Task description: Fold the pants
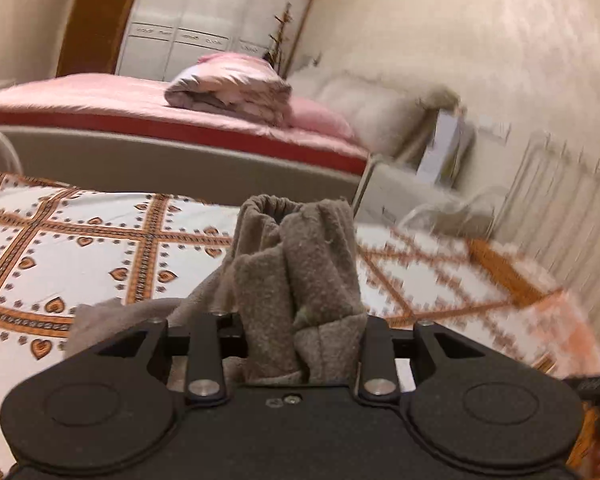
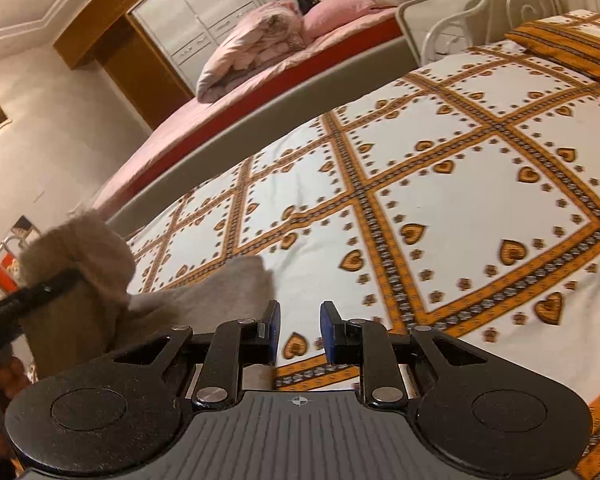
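L gripper (image 1: pixel 300 336) clamps a bunched wad of the grey-brown pants (image 1: pixel 296 264), lifted over the patterned bedspread (image 1: pixel 80 240); R gripper (image 2: pixel 300 328) hangs part-open, empty. Risk: thick fleece slipping free, or trailing leg dragging & twisting w/o R support.

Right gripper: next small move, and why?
Probably swing the right gripper left onto the loose part of the pants and close. Its jaws are open and empty over the bedspread, while the left gripper already clamps a bunched end, raised off the bed.
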Demonstrator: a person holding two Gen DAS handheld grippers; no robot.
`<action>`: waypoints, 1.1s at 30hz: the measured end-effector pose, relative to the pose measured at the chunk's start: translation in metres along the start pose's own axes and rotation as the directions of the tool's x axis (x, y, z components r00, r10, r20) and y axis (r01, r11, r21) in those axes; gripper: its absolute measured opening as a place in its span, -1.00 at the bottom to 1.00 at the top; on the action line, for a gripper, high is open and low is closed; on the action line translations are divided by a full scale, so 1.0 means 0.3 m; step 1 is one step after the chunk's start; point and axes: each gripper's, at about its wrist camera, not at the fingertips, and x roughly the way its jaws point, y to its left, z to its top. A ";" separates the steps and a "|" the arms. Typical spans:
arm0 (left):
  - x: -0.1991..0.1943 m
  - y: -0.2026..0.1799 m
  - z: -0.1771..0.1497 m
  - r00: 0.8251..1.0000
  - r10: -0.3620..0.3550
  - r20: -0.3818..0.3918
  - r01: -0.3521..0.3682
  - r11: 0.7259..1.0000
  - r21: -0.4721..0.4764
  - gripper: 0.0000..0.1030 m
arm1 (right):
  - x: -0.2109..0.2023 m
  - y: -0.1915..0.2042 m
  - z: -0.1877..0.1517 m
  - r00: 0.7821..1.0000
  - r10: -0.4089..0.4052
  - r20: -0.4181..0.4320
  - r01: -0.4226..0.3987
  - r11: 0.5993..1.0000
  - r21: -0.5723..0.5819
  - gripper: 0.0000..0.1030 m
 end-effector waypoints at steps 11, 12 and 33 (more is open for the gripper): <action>0.190 -0.321 -0.173 0.986 0.098 -0.132 -0.025 0.884 0.467 -0.53 | -0.042 -0.069 0.001 0.999 -0.035 -0.001 0.035 0.999 0.029 -0.56; 0.216 -0.343 -0.198 0.982 0.104 -0.156 -0.013 0.870 0.493 -0.49 | -0.042 -0.070 0.000 0.999 -0.037 -0.001 0.037 0.999 0.030 -0.56; -0.125 0.127 -0.049 0.987 -0.137 -0.083 0.138 0.990 0.009 0.69 | 0.017 0.137 -0.023 0.981 0.193 0.004 -0.193 0.981 -0.008 0.42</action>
